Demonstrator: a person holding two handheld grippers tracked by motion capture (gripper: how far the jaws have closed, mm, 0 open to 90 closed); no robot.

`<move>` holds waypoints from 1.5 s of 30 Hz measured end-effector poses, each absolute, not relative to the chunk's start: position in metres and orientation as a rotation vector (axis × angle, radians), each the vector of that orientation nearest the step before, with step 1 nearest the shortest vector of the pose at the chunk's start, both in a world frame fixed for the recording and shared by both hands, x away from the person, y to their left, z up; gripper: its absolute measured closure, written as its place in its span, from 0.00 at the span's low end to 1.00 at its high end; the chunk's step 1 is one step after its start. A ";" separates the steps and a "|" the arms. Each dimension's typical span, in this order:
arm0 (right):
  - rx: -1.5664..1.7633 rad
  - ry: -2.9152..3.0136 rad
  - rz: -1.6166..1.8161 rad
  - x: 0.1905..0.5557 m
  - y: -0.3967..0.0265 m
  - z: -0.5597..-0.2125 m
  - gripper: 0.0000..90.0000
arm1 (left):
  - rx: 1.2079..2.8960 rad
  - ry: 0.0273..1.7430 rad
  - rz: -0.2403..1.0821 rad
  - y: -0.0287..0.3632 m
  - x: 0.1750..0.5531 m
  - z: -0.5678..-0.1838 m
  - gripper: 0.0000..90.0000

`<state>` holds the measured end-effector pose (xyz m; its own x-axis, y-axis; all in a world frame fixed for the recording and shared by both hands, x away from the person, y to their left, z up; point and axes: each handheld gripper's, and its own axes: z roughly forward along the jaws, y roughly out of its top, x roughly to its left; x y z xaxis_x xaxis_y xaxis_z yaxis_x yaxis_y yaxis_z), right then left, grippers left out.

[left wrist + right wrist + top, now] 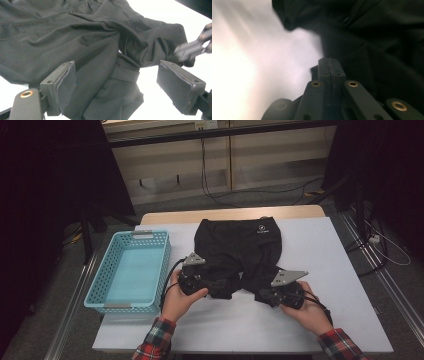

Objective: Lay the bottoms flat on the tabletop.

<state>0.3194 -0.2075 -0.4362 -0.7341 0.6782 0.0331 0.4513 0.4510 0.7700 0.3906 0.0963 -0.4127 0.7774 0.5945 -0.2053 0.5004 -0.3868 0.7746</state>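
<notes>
**Near the front edge of the surface: one gripper wide, one clamped tight**

Down at the left gripper point(113, 82), the jaws stand spread wide apart, black cloth lying loose between them, neither pad pressing on it. Over to the right gripper point(331, 68): jaws pressed fully together, pads meeting flat, right up against the cloth; whether a fold is pinched between them, I cannot tell.

And the cloth itself: black shorts point(239, 251), spread across the middle of the white surface point(330, 250), waistband at the far side with a small pale logo on it, the two legs bunched and creased toward the person. Matte fabric, a stitched seam showing in the left gripper view, folds piled up where the legs meet. The left hand point(181, 296) and the right hand point(306, 306) sit at those two leg ends, checked sleeves behind them.

Off to the left, a light blue basket point(131, 270) with perforated walls stands just beside the shorts, apart from them. Nothing lies between either gripper and the fabric.
</notes>
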 end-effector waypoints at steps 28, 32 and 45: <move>1.054 2.224 1.372 0.319 -0.240 -0.405 1.00 | 2.071 0.781 0.107 0.085 0.388 -0.416 0.19; 1.067 2.214 1.364 0.321 -0.239 -0.406 1.00 | 2.081 0.749 0.090 0.080 0.386 -0.417 0.21; 1.076 2.232 1.310 0.324 -0.238 -0.413 1.00 | 2.108 0.657 0.080 0.064 0.381 -0.422 0.27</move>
<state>0.3242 -0.2384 -0.4132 -0.6566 0.7496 0.0836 0.4385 0.2892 0.8510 0.3805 0.0636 -0.4220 0.8567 0.4820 -0.1836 0.4238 -0.4549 0.7832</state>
